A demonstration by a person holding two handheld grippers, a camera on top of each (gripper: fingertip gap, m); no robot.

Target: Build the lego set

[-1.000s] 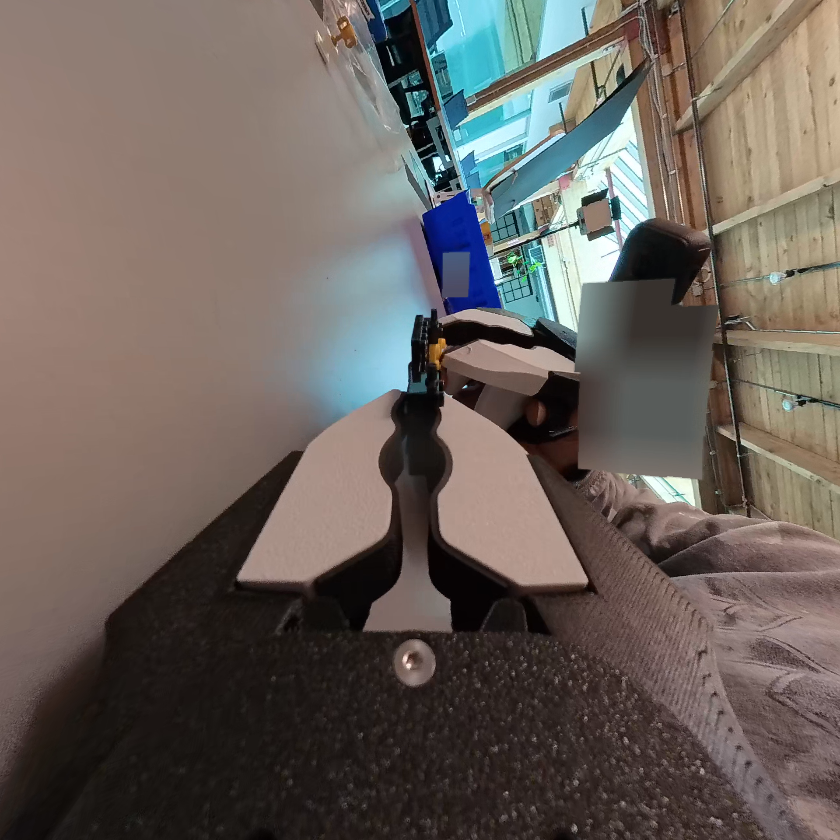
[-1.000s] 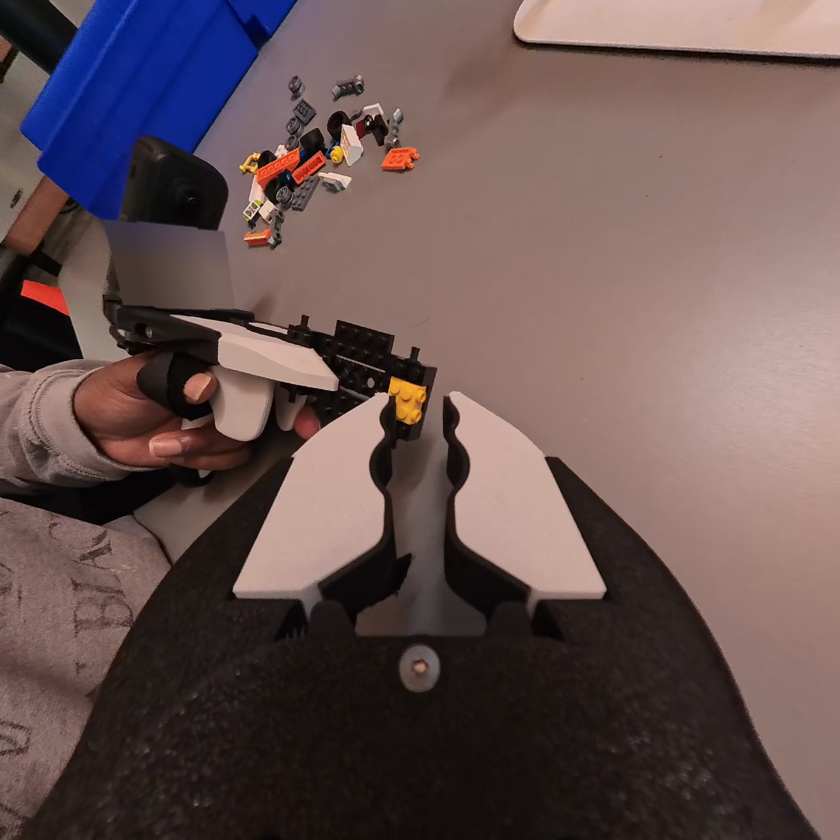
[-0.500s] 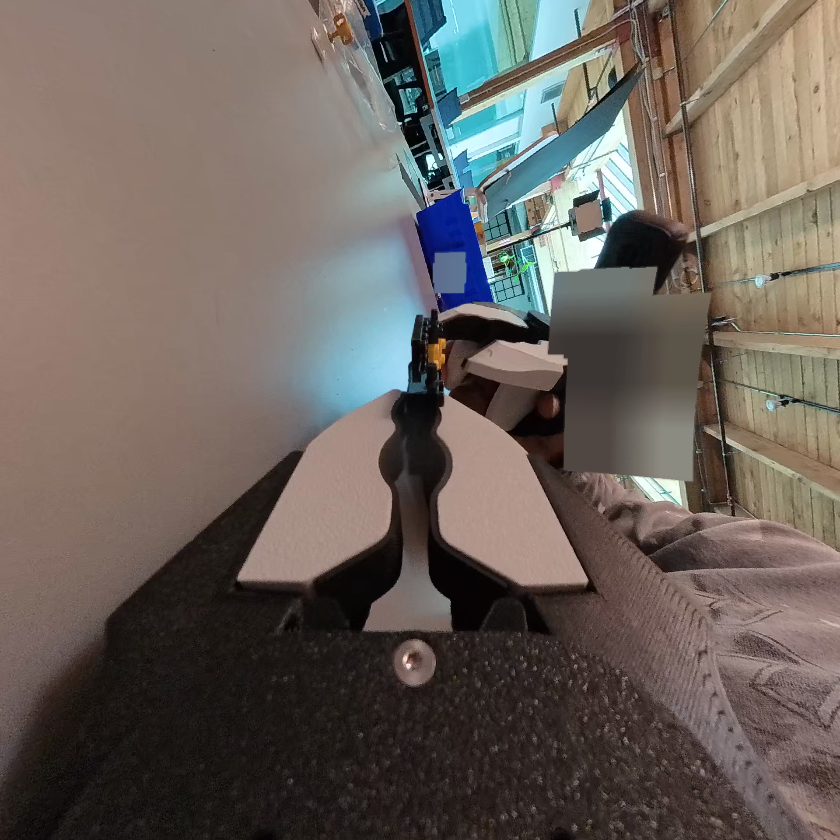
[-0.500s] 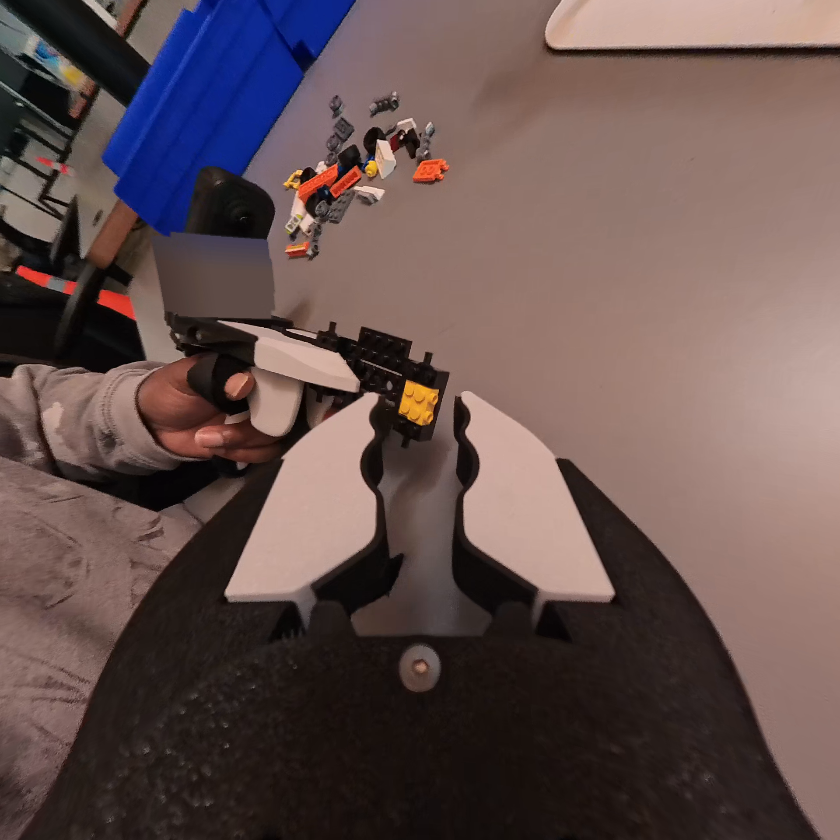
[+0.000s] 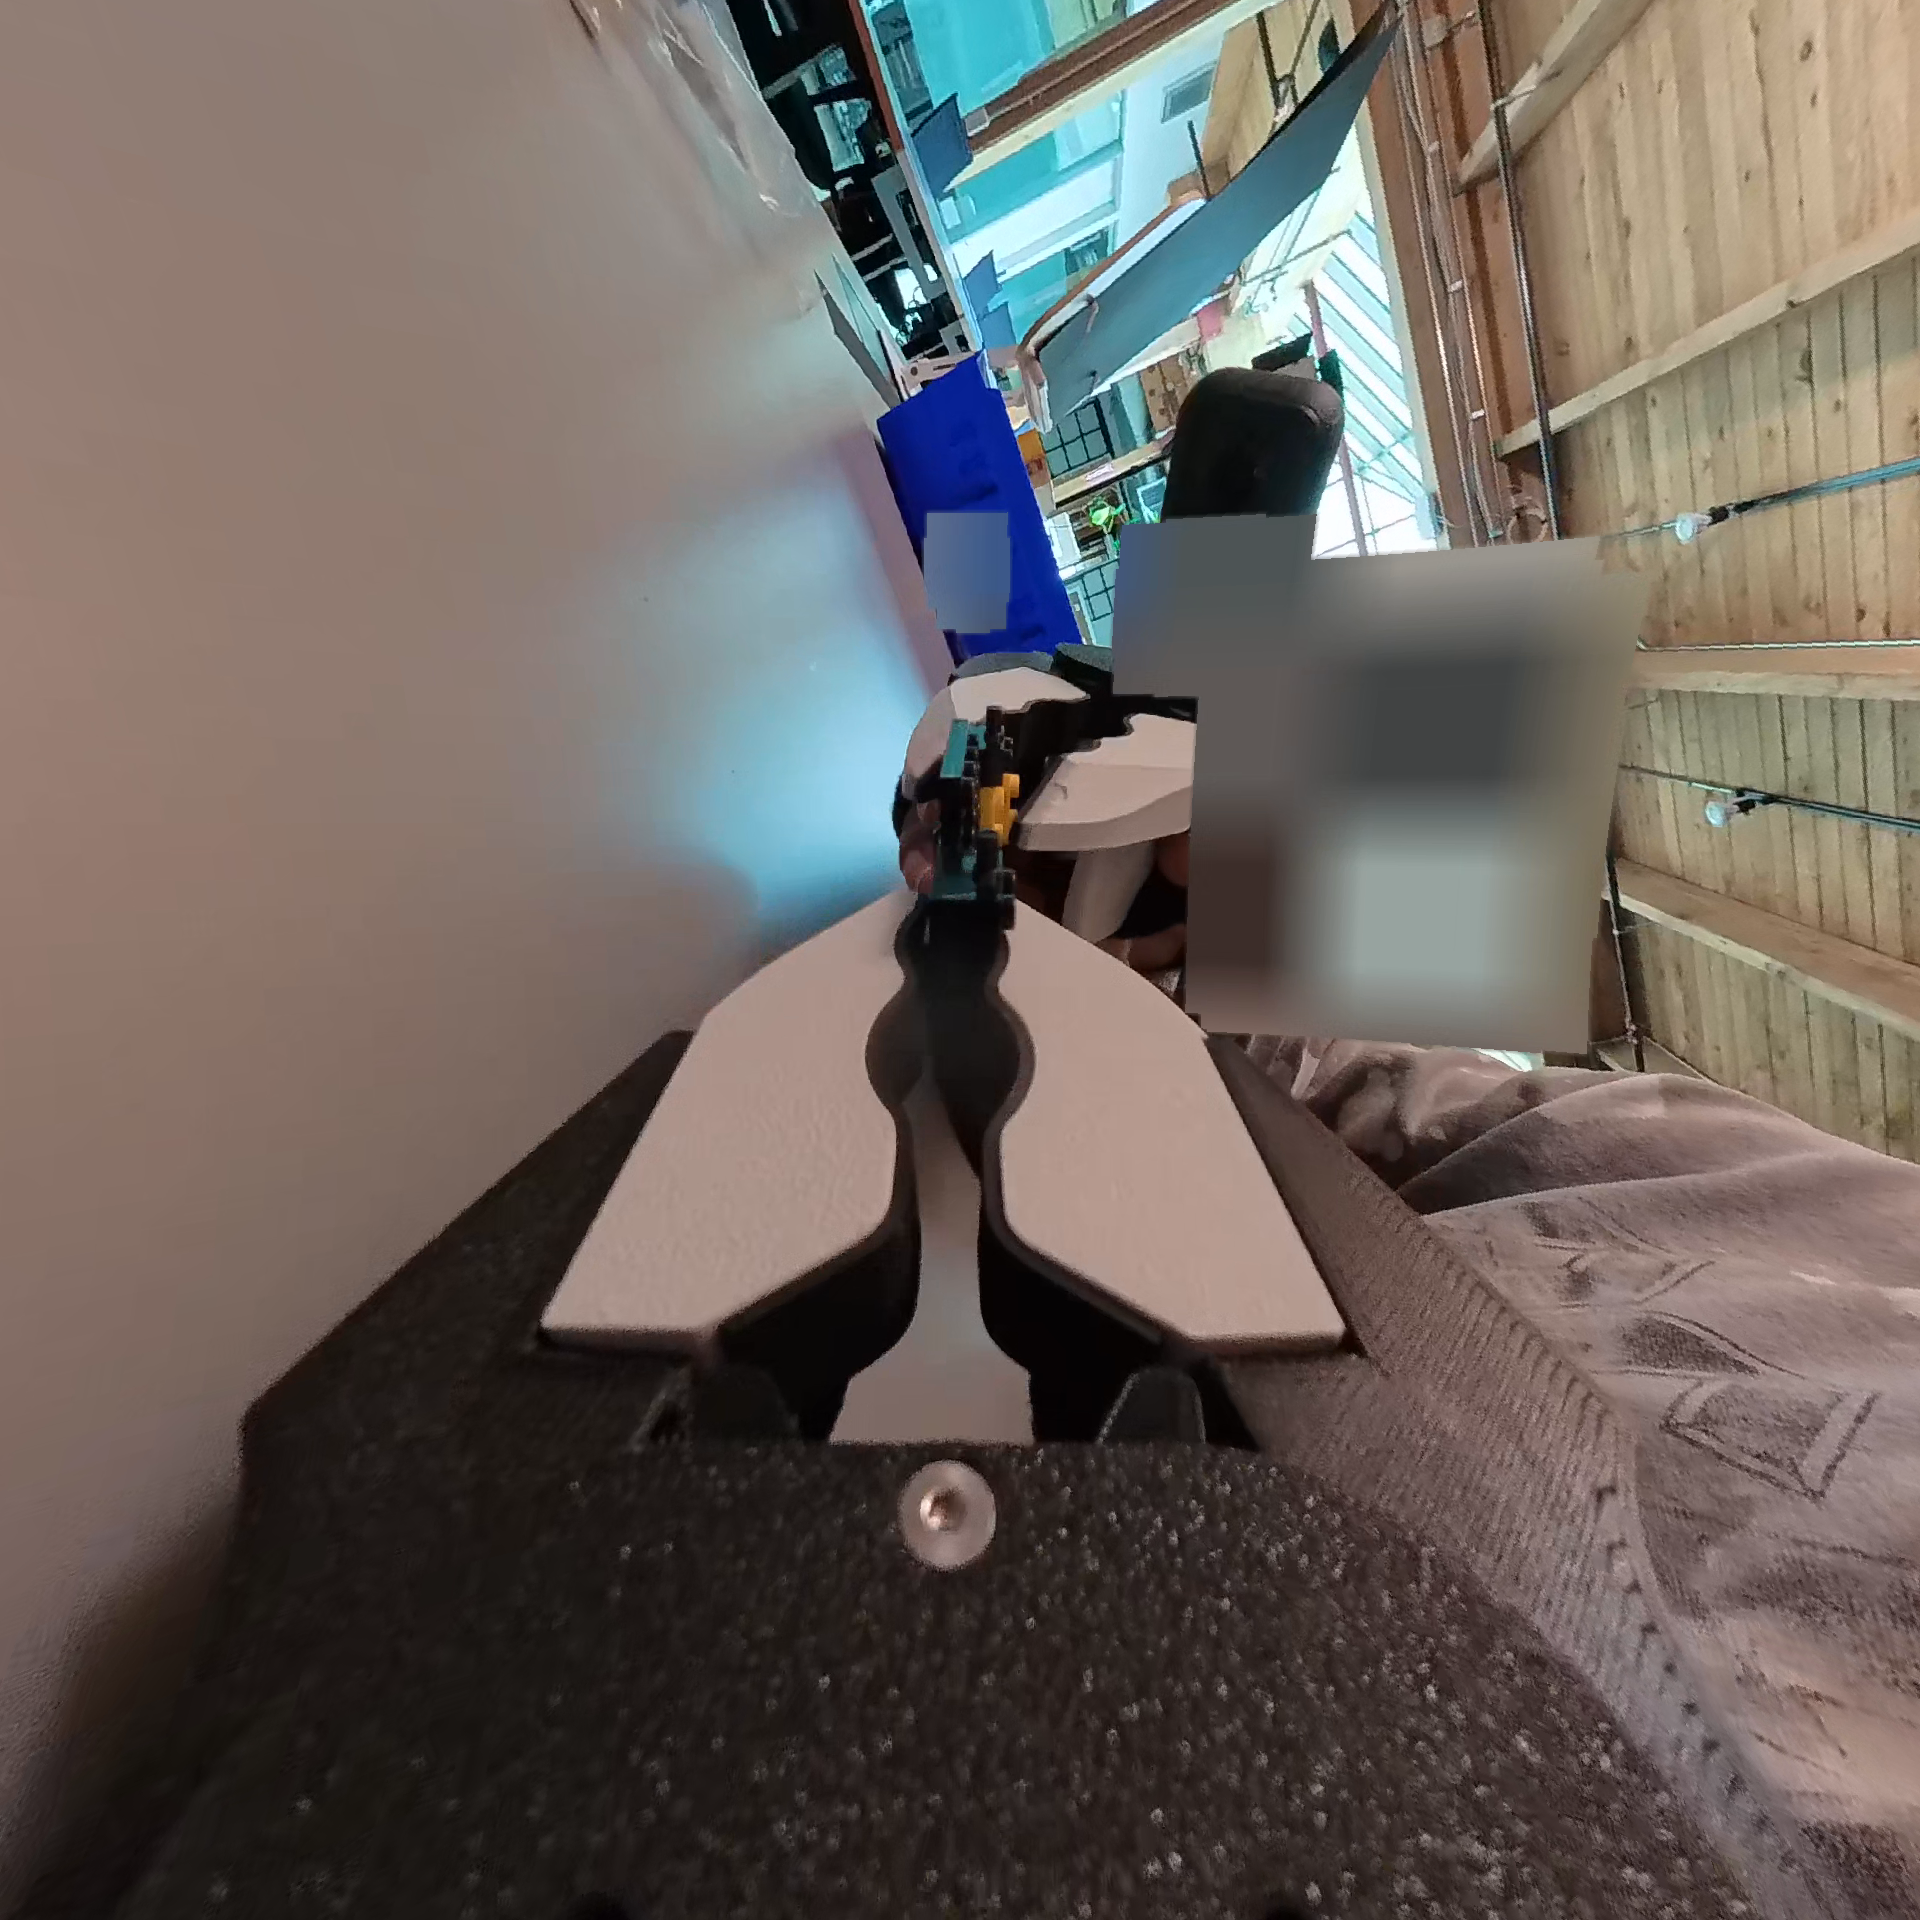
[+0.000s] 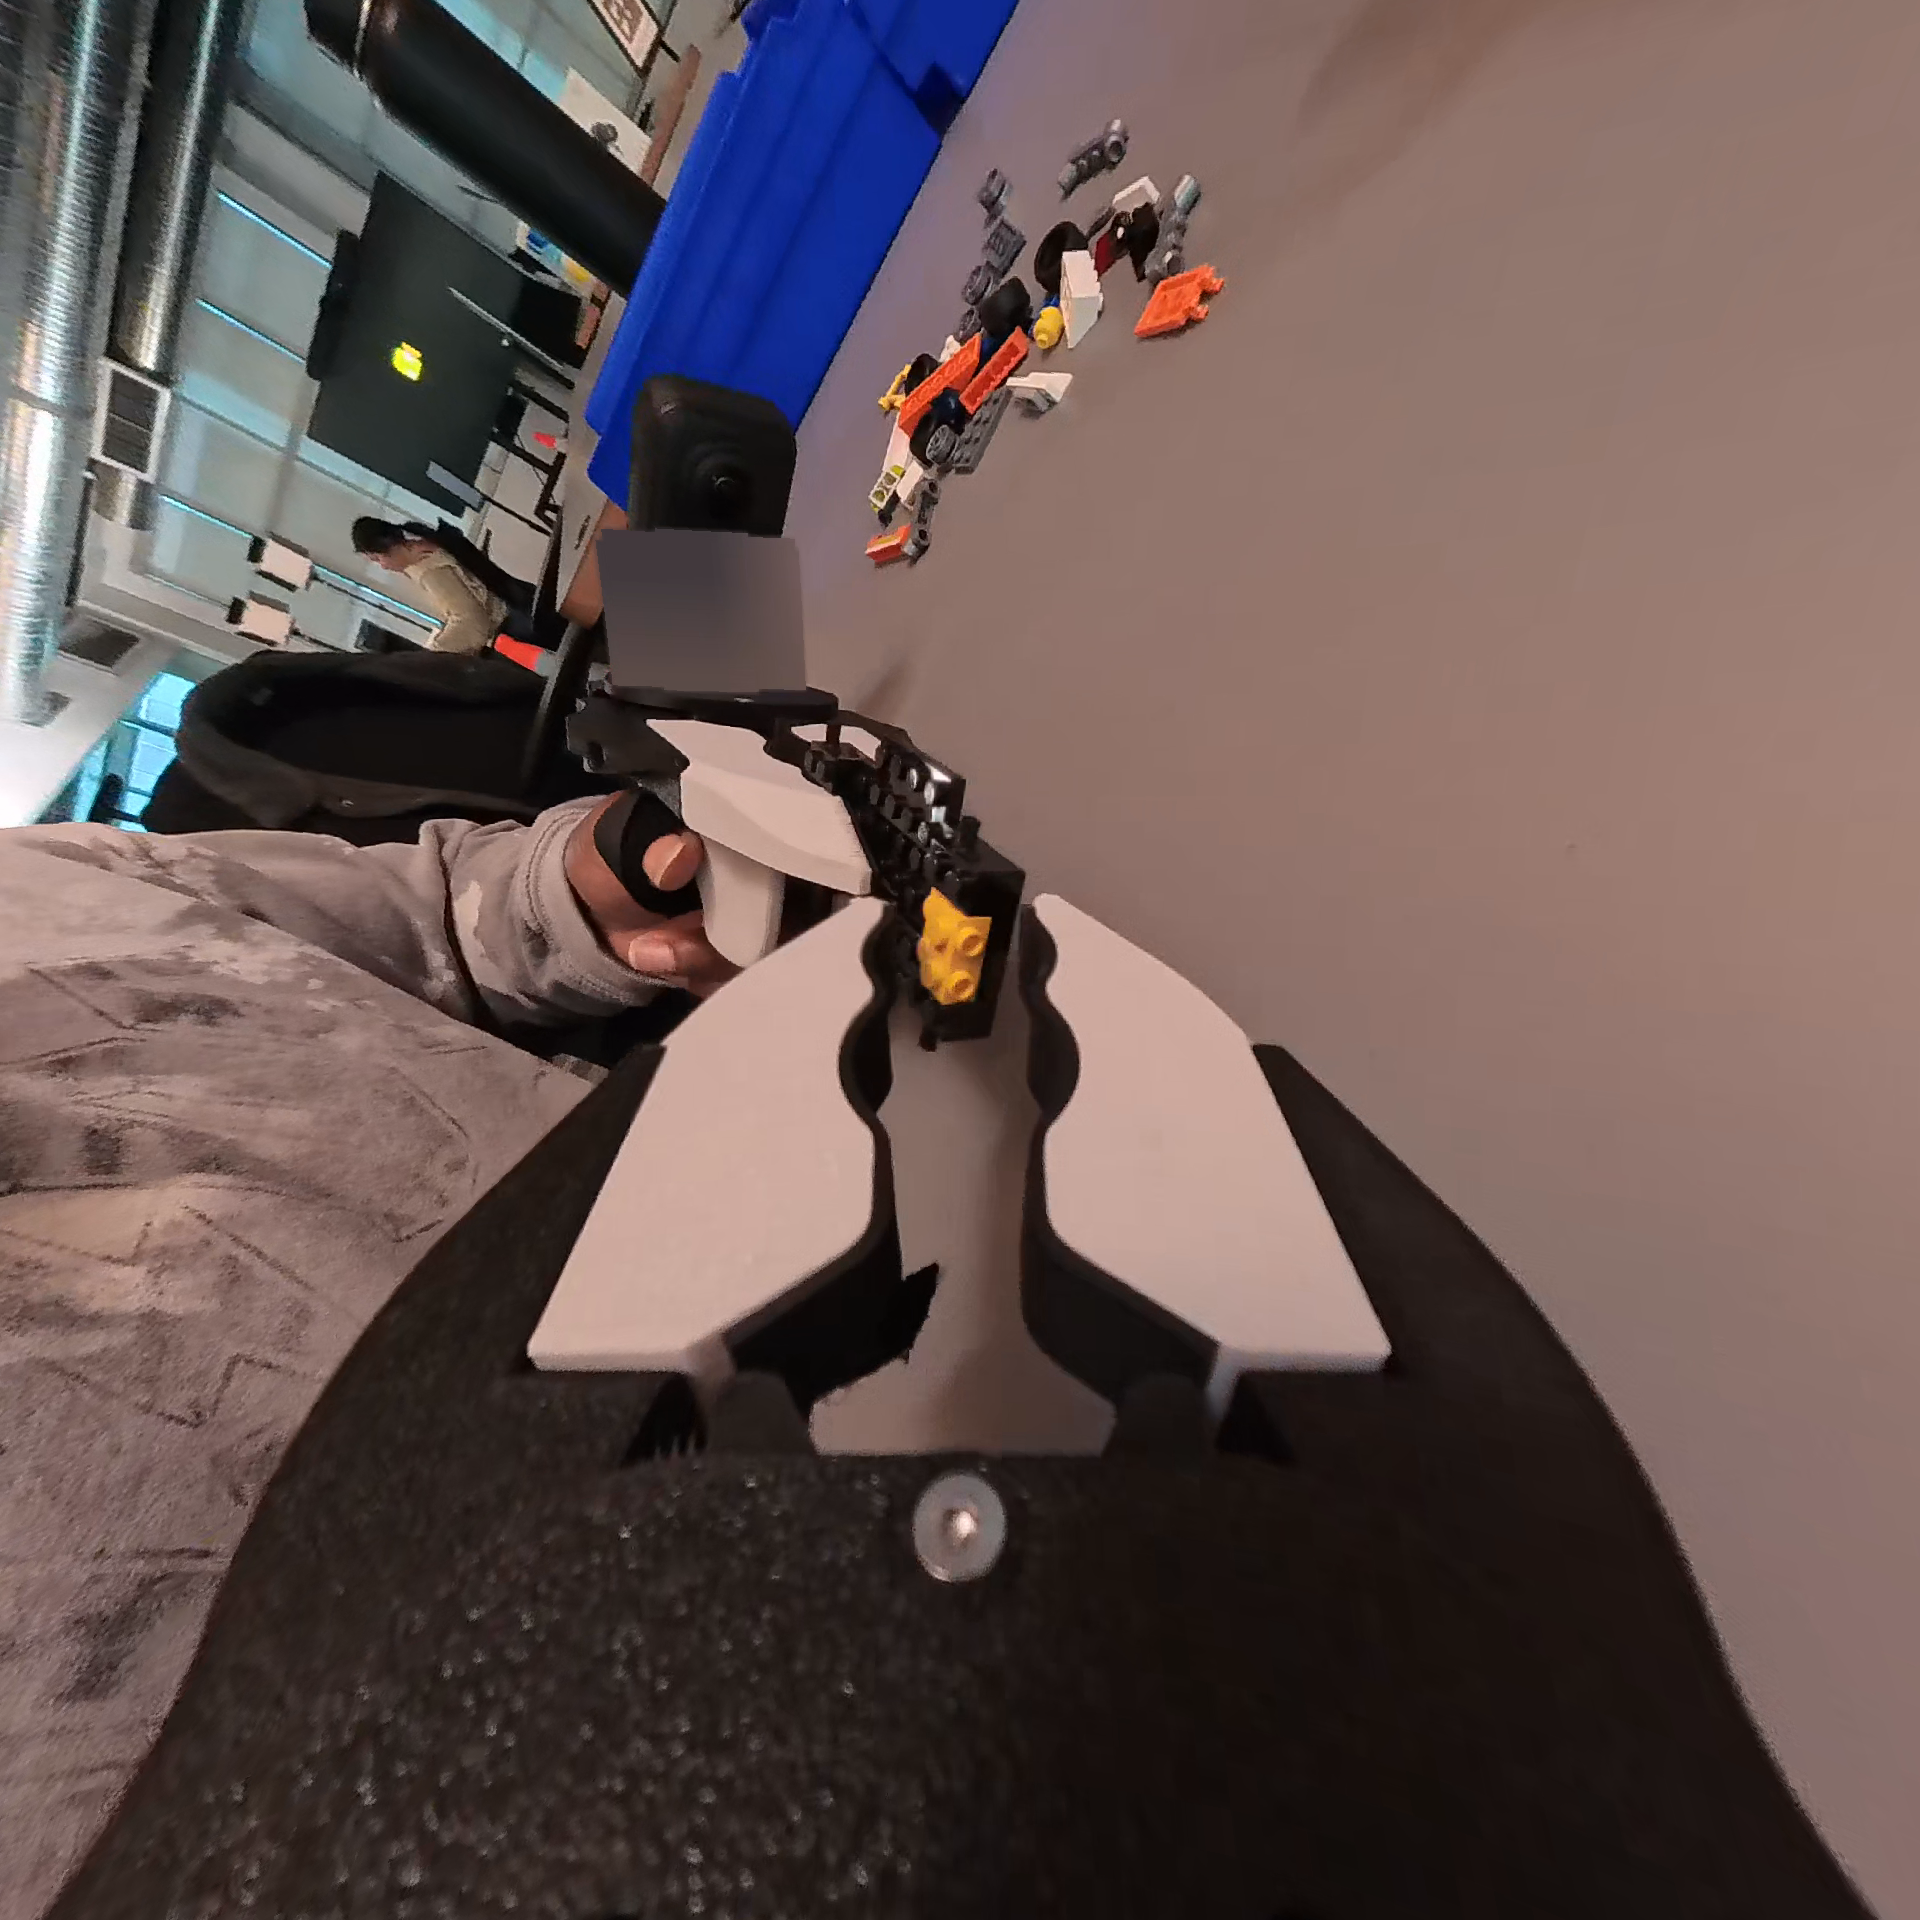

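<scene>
left gripper point(image 5: 954, 920) clamped on black lego assembly point(image 6: 920, 831) held above table point(image 6: 1507, 727), right gripper point(image 6: 951, 925) jaws apart around its yellow brick point(image 6: 951, 948) end, loose pieces point(image 6: 1029, 343) well behind

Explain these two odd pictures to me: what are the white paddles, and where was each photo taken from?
There is no robot here. A person holds a tool in each hand, and each tool carries its own camera looking along two white fingers.

The left wrist view shows the left hand-held gripper, closed on a black toy-brick assembly with a yellow brick.

The right wrist view shows the right hand-held gripper, jaws apart around the end of that same assembly. I cannot tell whether its fingers touch it. There you also see the left tool from outside, with the person's hand on its handle.

On the grey tabletop lies a pile of loose orange, white and grey bricks, beside a blue plastic bin.
</scene>
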